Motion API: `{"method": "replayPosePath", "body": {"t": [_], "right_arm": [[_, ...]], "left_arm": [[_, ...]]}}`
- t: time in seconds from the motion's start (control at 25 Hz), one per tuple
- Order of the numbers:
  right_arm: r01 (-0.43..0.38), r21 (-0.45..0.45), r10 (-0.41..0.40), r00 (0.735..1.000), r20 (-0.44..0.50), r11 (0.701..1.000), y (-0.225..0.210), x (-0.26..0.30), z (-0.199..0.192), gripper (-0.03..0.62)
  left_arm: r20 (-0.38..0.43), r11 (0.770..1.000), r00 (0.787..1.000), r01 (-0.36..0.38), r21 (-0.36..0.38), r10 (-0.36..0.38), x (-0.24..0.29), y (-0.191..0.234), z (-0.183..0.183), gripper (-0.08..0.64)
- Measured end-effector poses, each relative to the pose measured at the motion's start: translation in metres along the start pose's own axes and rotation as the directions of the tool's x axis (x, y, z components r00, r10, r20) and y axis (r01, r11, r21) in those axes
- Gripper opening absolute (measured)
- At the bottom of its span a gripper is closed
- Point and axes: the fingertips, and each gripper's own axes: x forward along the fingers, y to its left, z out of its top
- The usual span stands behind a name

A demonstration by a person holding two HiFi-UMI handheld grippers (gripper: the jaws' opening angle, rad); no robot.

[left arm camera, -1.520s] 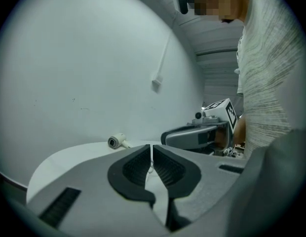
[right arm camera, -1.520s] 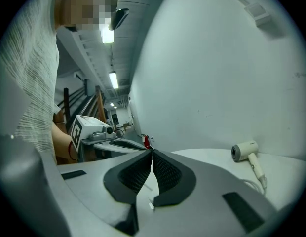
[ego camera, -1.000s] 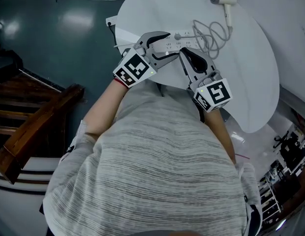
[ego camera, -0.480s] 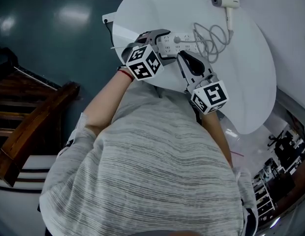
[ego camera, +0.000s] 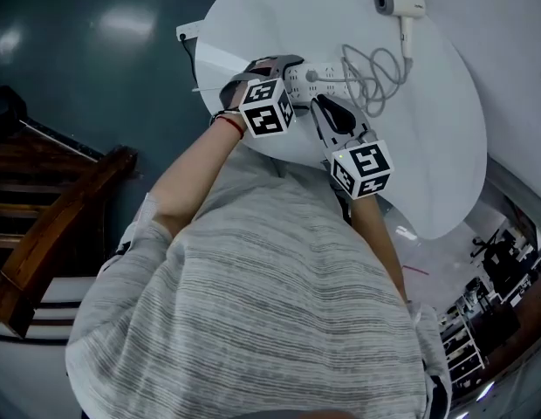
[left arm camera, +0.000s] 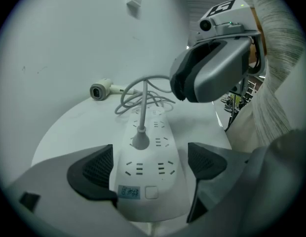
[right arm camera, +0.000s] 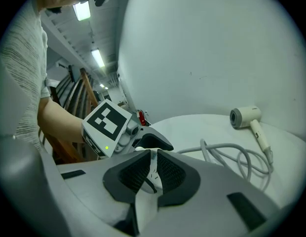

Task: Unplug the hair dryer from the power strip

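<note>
**Left gripper view: jaws astride the power strip, plug in its socket**

Nearest, in left gripper view, left gripper [left arm camera: 150, 168] with jaws opening. One dark pad at each side of the near end of white power strip [left arm camera: 156, 132], strip between them, pads not pressing on it. On this near end, a small label [left arm camera: 128, 192] and a square switch [left arm camera: 151, 192].

A little further along the strip, grey plug [left arm camera: 139, 140] seated upright in a socket. Grey cable [left arm camera: 143, 95] rising from it and going away in loose loops over white round bench [left arm camera: 59, 127].

To the right and above the strip, right gripper [left arm camera: 178, 85], touching nothing. In right gripper view, jaws closed almost fully, only a thin slit left, nothing held. Part of the strip seen through the slit, left gripper just behind it.

Beyond, cable loops lying flat on the bench. Farthest, white hair dryer [left arm camera: 100, 90] on its side near the far edge of the bench, well apart from the strip and both grippers, joined to the strip only by the cable.

In head view, both grippers side by side at the near end of the strip. Dark floor [ego camera: 96, 77] past the bench edge on the left.
</note>
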Motion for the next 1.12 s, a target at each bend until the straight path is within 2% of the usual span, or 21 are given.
{"method": "replayPosePath", "body": {"t": [0.08, 0.16, 0.52, 0.68, 0.8, 0.96, 1.12], "right_arm": [[0.016, 0.011, -0.016, 0.999, -0.042, 1.000, -0.004, 0.005, -0.008, 0.048], [0.028, 0.027, -0.025, 0.997, -0.078, 0.999, -0.008, 0.010, -0.015, 0.100], [0.120, -0.038, -0.125, 0.972, -0.199, 0.992, -0.035, 0.037, -0.031, 0.104], [0.168, -0.054, -0.175, 0.962, -0.211, 0.984, -0.046, 0.049, -0.034, 0.104], [0.180, -0.109, -0.200, 0.956, -0.215, 0.978, -0.050, 0.056, -0.033, 0.103], [0.165, -0.226, -0.222, 0.941, -0.257, 0.960, -0.049, 0.061, -0.034, 0.083], [0.158, -0.259, -0.230, 0.933, -0.277, 0.953, -0.048, 0.061, -0.035, 0.071]], "left_arm": [[-0.021, 1.000, 1.000, 0.004, 0.001, -0.004, 0.006, 0.001, -0.004, 0.465], [-0.037, 1.000, 0.999, 0.002, 0.004, -0.002, 0.010, 0.002, -0.007, 0.464], [-0.058, 1.000, 0.998, 0.020, 0.019, -0.019, 0.022, 0.002, -0.010, 0.463], [-0.073, 0.999, 0.997, 0.022, 0.032, -0.019, 0.025, 0.002, -0.011, 0.463], [-0.072, 0.999, 0.997, 0.018, 0.035, -0.016, 0.024, 0.002, -0.010, 0.463], [-0.078, 0.999, 0.997, 0.025, 0.049, -0.021, 0.024, 0.000, -0.009, 0.463], [-0.084, 0.999, 0.996, 0.039, 0.033, -0.036, 0.028, 0.000, -0.012, 0.465]]}}
